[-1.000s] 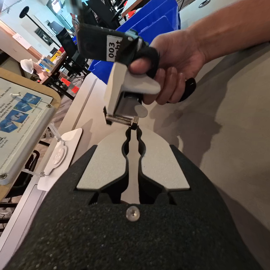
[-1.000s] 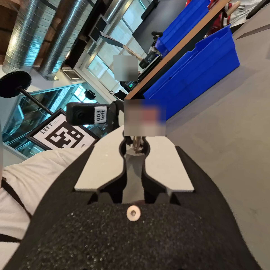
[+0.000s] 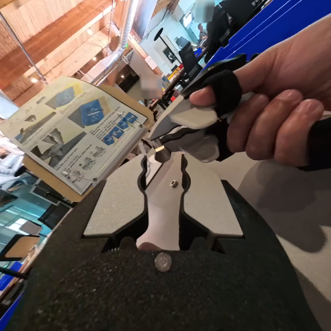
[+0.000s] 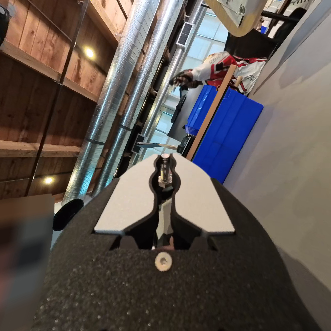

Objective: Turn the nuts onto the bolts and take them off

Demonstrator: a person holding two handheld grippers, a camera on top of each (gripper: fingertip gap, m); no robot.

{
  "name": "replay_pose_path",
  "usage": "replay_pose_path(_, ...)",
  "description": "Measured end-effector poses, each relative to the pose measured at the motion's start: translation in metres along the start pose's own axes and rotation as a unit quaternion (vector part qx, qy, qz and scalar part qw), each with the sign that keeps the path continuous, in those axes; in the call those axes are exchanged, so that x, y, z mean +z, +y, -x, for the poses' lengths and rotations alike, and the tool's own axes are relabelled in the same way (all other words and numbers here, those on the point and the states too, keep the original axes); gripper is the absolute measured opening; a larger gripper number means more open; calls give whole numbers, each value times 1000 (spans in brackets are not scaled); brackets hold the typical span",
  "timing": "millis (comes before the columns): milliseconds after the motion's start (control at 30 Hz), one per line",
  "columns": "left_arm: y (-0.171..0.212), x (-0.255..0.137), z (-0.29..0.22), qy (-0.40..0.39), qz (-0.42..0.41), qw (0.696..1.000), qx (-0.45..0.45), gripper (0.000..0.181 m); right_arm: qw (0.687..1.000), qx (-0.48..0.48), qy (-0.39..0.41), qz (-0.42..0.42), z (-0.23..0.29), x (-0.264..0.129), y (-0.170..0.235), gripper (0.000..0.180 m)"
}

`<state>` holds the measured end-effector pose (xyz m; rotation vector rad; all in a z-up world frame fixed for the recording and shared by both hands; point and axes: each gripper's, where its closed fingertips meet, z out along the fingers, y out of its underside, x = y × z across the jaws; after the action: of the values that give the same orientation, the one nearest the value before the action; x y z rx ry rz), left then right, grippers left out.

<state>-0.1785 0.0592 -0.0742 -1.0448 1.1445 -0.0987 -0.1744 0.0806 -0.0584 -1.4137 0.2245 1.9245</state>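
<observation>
Moved: a second ago my left gripper (image 3: 162, 172) pinched the nut at the bolt's end; now its jaws stand apart and empty, and a nut (image 3: 173, 183) lies loose on the desk (image 3: 268, 179) between them.
Right gripper (image 4: 165, 167): clenched on the bolt (image 4: 164, 168), shank running forward along the fingers, threaded tip just past the fingertips, another nut (image 4: 164, 182) on the thread near the head.
Left view: right gripper (image 3: 157, 143) sits just above my left fingertips, bolt head-on, my hand (image 3: 268, 114) on its handle.
Key relation: desk nut is straight ahead and below the left gripper, lying flat, hole up; left is nearer.
Next, my guess: left drops and closes across the flats.
Risk: small nut, may skid on the bare desk.
</observation>
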Motion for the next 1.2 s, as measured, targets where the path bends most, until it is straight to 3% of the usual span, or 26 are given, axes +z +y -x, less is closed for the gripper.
replay_pose_path(167,-1,2,-2,-10,0,1000,27,35,1000,23,-8,7,0,2,6,9)
replay_pose_path(333,-2,1,1,-29,-9,998,53,17,1000,26,2,8,-3,2,7,9)
replay_pose_path(500,-1,1,1,-29,-3,998,61,17,999,39,3,6,-6,0,7,9)
replay_pose_path(667,-6,-1,4,18,-11,1000,-19,17,998,57,-3,23,-2,1,8,9)
replay_pose_path(767,-11,-4,7,76,-28,989,-122,17,998,39,-3,43,3,-1,8,12)
replay_pose_path(867,-15,-9,20,151,-55,947,-279,16,999,-5,17,43,7,-8,-5,24)
replay_pose_path(1033,-10,-21,50,269,-105,810,-510,16,974,-154,96,134,7,-20,-5,36)
replay_pose_path(1133,4,-23,59,277,-100,791,-537,16,915,-307,170,200,-3,-28,-3,47)
replay_pose_path(1200,8,-23,60,280,-95,787,-541,16,842,-426,231,239,-14,-35,-6,58)
